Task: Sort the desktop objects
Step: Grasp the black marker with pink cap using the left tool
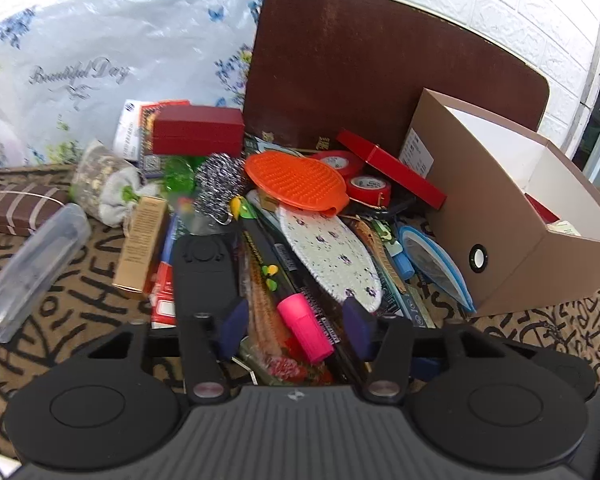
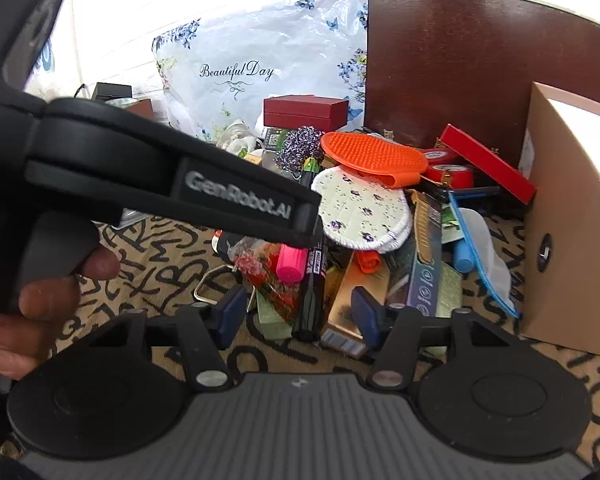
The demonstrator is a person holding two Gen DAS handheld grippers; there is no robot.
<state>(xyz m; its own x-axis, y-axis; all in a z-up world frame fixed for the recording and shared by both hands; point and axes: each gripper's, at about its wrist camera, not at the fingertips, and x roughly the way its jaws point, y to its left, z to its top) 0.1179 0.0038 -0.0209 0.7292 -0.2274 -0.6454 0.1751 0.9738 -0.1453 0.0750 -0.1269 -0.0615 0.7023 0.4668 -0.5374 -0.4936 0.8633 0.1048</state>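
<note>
The left gripper (image 1: 296,326) hangs released over the pink marker (image 1: 306,328), which lies on the clutter pile just left of the cardboard box (image 1: 512,248). The right gripper (image 2: 298,314) is also released, near the pile's front edge.

Left wrist view: low, close, facing the clutter pile's near edge. Right wrist view: further right, slightly back. Shared: orange brush (image 1: 296,178) (image 2: 374,156), pink marker (image 1: 305,328) (image 2: 291,263).
</note>
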